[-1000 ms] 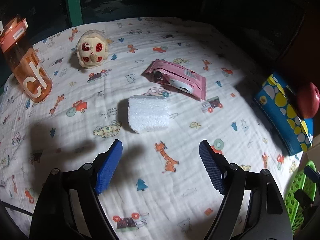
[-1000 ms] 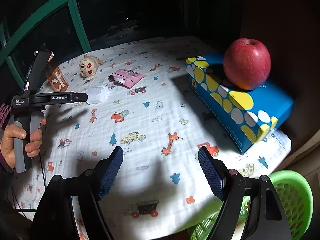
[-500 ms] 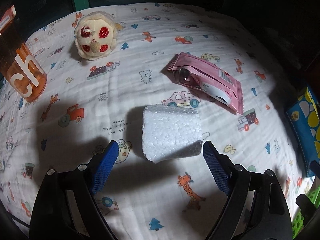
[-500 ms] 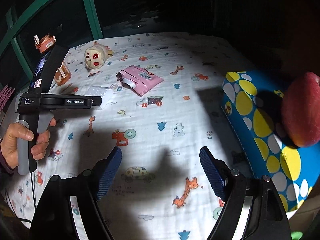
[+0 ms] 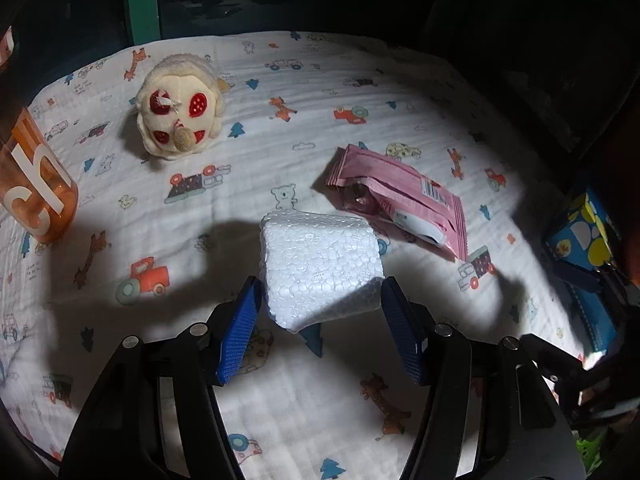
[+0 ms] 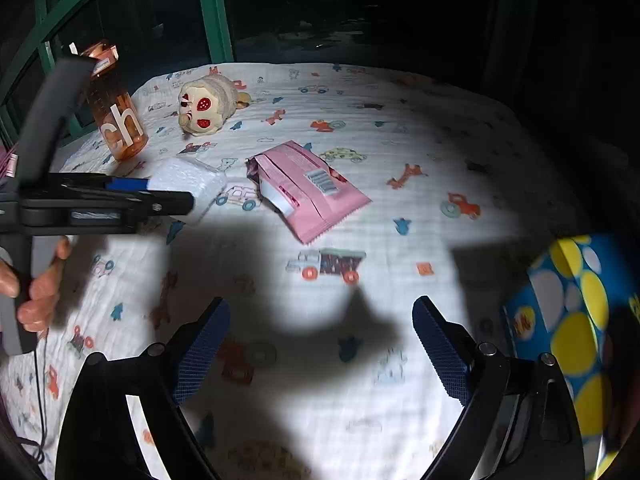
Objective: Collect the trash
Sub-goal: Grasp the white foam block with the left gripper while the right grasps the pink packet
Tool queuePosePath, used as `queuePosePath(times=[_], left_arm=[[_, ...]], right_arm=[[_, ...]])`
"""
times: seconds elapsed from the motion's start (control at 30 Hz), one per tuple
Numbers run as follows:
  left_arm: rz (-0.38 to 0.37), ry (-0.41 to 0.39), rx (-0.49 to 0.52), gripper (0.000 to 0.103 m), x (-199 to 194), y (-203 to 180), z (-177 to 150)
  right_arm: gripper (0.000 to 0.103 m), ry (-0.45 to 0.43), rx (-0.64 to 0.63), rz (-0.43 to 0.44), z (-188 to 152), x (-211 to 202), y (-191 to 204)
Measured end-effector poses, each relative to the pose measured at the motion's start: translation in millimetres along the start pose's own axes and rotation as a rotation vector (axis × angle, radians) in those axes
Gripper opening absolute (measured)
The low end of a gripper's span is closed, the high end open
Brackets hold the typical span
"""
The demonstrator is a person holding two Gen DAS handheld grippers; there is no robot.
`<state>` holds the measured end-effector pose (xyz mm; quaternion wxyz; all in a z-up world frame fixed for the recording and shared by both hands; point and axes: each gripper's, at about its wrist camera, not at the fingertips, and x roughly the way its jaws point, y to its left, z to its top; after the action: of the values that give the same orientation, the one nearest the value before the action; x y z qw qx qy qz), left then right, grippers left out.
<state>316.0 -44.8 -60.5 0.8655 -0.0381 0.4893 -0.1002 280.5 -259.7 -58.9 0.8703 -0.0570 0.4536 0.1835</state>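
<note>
A white foam block (image 5: pixel 320 268) lies on the printed cloth. My left gripper (image 5: pixel 320 320) is open, its blue pads on either side of the block's near end, close to it. The block also shows in the right wrist view (image 6: pixel 192 180) beside the left gripper. A torn pink snack wrapper (image 5: pixel 404 200) lies just right of the block, also in the right wrist view (image 6: pixel 308 188). My right gripper (image 6: pixel 320 352) is open and empty, low over the cloth, short of the wrapper.
An orange bottle (image 5: pixel 32 196) stands at the left. A cream plush toy (image 5: pixel 176 120) sits at the back. A blue tissue box with yellow dots (image 6: pixel 576 320) stands at the right. The cloth-covered table (image 6: pixel 400 92) ends in dark at the back.
My left gripper has moved forward until its pads flank the foam block. My right gripper has moved forward and left toward the pink wrapper; the apple has left its view.
</note>
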Motion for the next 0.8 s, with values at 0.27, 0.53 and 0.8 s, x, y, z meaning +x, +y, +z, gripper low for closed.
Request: queuePosePath(times=[0.27,0.53,0.8], left_arm=[[0.017,-0.036,-0.035,0.061,-18.6,42.6,7.7],[0.017,-0.038,-0.081,0.061,-15.3,76.7,4.4],[0.024,-0.026,-0.093,0.061,-9.0,90.6,0.9]], right_arm=[[0.092,0.011,-0.127,0.008,44.1,50.9,11.1],[0.095,0.048,-0.28,0.003,78.9,101.5,25.5],[0.094,0.086,-0.199,0.14,92.7,124.7,11.9]])
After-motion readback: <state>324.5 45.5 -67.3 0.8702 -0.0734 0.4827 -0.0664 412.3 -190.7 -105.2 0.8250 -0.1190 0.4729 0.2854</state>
